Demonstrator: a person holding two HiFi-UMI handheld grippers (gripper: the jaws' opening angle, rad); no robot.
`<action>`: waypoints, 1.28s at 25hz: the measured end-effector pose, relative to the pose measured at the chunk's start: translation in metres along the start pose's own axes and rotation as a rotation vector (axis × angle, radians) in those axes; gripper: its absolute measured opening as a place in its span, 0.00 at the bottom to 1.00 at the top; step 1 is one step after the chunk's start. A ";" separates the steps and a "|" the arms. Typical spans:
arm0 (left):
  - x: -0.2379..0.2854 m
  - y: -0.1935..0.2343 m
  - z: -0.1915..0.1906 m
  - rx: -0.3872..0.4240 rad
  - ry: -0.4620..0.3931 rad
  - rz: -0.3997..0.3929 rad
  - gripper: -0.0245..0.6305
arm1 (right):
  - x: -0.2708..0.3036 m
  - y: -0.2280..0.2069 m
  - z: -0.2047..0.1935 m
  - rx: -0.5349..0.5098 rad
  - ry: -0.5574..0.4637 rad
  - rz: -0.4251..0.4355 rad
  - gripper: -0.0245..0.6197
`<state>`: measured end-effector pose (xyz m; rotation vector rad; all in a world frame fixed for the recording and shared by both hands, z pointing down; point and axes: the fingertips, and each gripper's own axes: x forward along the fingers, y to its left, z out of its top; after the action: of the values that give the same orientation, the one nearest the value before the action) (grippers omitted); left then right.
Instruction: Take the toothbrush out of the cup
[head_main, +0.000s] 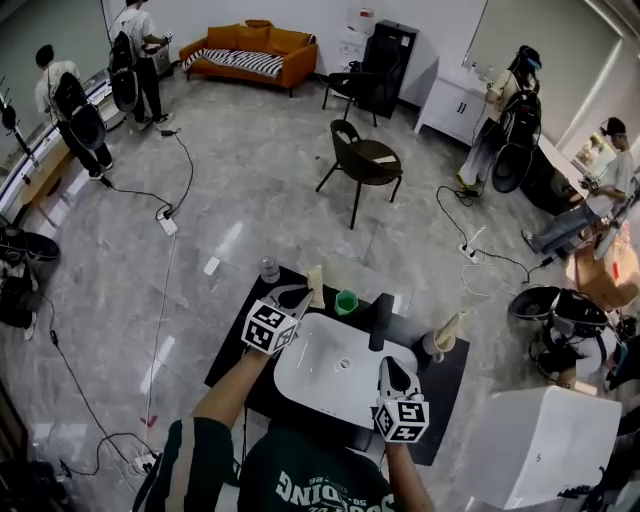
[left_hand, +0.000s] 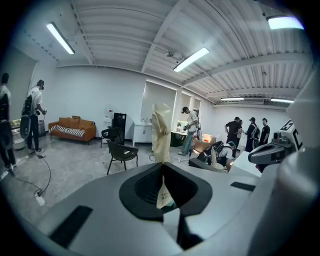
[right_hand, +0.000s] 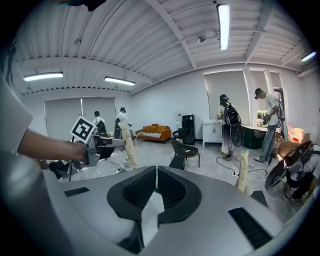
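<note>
The left tongs (left_hand: 162, 167) are pressed onto a wrapped toothbrush (left_hand: 161, 131), pinching its lower part so the cream packet stands up above the tips. In the head view it sits just left of the green cup (head_main: 346, 301) and looks clear of the rim. The right tongs (right_hand: 156, 172) are pressed together on nothing, over the near side of the white basin (head_main: 320, 385).

The pinch is low on a slick wrapper, so a quick swing could let the packet pivot or slide free, most likely into the basin. A low sweep to the right could knock the green cup or catch the black tap (head_main: 380, 320).

A second wrapped toothbrush (head_main: 446, 332) stands in a pale cup (head_main: 433, 347) toward the right end of the worktop (head_main: 452, 385). A small clear jar (head_main: 269, 270) stands at the back left corner, near the edge. The freest room is upward and out to the left, past that edge.
</note>
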<state>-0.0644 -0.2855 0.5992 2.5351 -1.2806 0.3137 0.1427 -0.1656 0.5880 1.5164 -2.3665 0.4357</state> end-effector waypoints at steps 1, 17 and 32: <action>-0.004 0.002 -0.005 -0.004 0.007 0.007 0.07 | 0.002 0.002 0.000 -0.003 0.002 0.007 0.10; -0.070 0.039 -0.069 -0.072 0.079 0.142 0.07 | 0.044 0.049 -0.001 -0.047 0.033 0.161 0.10; -0.155 0.067 -0.128 -0.145 0.149 0.271 0.07 | 0.066 0.100 -0.007 -0.085 0.068 0.280 0.10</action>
<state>-0.2171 -0.1635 0.6800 2.1763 -1.5283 0.4408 0.0252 -0.1775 0.6119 1.1196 -2.5165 0.4351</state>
